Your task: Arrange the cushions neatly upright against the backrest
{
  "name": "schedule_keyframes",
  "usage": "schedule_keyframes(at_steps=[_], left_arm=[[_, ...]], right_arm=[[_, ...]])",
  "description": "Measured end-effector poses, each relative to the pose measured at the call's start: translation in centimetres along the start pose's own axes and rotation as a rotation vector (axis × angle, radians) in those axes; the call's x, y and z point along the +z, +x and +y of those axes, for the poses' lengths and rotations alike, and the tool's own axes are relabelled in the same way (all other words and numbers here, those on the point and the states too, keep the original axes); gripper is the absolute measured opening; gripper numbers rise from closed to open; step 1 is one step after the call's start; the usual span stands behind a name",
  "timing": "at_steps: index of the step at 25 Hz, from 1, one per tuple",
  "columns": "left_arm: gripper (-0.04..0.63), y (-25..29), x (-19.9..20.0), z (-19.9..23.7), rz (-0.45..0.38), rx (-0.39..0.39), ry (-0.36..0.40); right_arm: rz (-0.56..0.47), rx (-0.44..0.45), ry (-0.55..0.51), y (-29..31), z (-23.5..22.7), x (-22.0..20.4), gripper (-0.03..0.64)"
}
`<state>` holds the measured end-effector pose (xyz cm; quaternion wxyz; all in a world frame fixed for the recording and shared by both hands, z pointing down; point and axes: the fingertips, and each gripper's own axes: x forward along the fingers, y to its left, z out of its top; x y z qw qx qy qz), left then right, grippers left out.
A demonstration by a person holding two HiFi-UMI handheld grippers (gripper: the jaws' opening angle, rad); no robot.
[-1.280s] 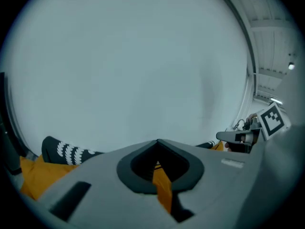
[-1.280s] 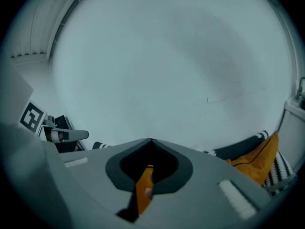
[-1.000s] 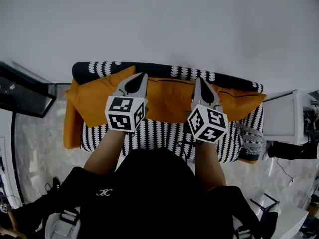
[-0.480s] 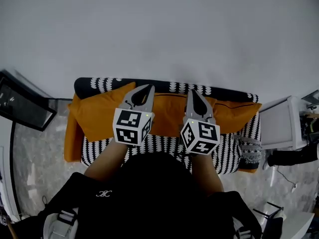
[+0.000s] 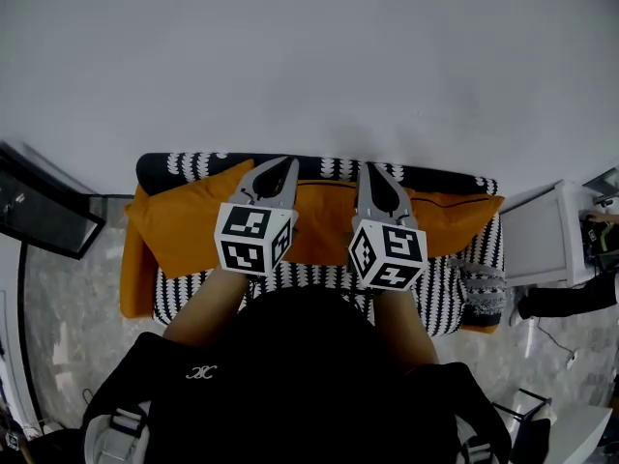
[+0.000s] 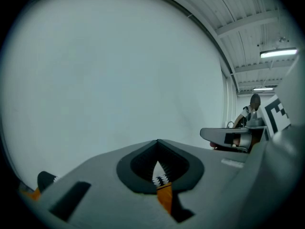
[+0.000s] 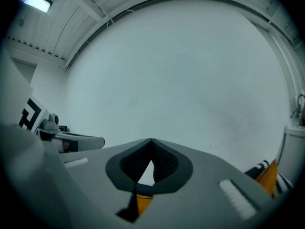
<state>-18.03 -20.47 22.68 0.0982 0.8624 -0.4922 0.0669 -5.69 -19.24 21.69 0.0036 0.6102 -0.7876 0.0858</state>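
Three orange cushions lean along the backrest (image 5: pixel 193 161) of a black-and-white patterned sofa: a left cushion (image 5: pixel 184 222), a middle cushion (image 5: pixel 324 216) and a right cushion (image 5: pixel 453 218). My left gripper (image 5: pixel 288 163) and right gripper (image 5: pixel 367 168) hover side by side above the middle cushion's top edge, both shut with nothing held. In the left gripper view the shut gripper (image 6: pixel 157 140) points at the white wall, with a sliver of orange cushion (image 6: pixel 164 194) below the tips. The right gripper view shows the same for its gripper (image 7: pixel 151 140), plus a cushion corner (image 7: pixel 268 178) at the right.
A white side table (image 5: pixel 538 240) stands right of the sofa, with a grey knitted item (image 5: pixel 482 293) on the right armrest. An orange cover (image 5: pixel 133 278) drapes the left armrest. A dark glass surface (image 5: pixel 39 211) lies to the left. A person (image 6: pixel 251 109) stands far off.
Both grippers rose and drew closer together over the middle cushion, still shut. The cushions have not shifted.
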Motion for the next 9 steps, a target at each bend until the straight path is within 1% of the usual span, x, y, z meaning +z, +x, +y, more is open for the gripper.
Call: schedule_keyframes(at_steps=[9], left_arm=[[0.009,1.4,-0.9,-1.2,0.018,0.001,-0.010]], right_arm=[[0.013,0.008,-0.011,0.1,-1.3,-0.7,0.005]])
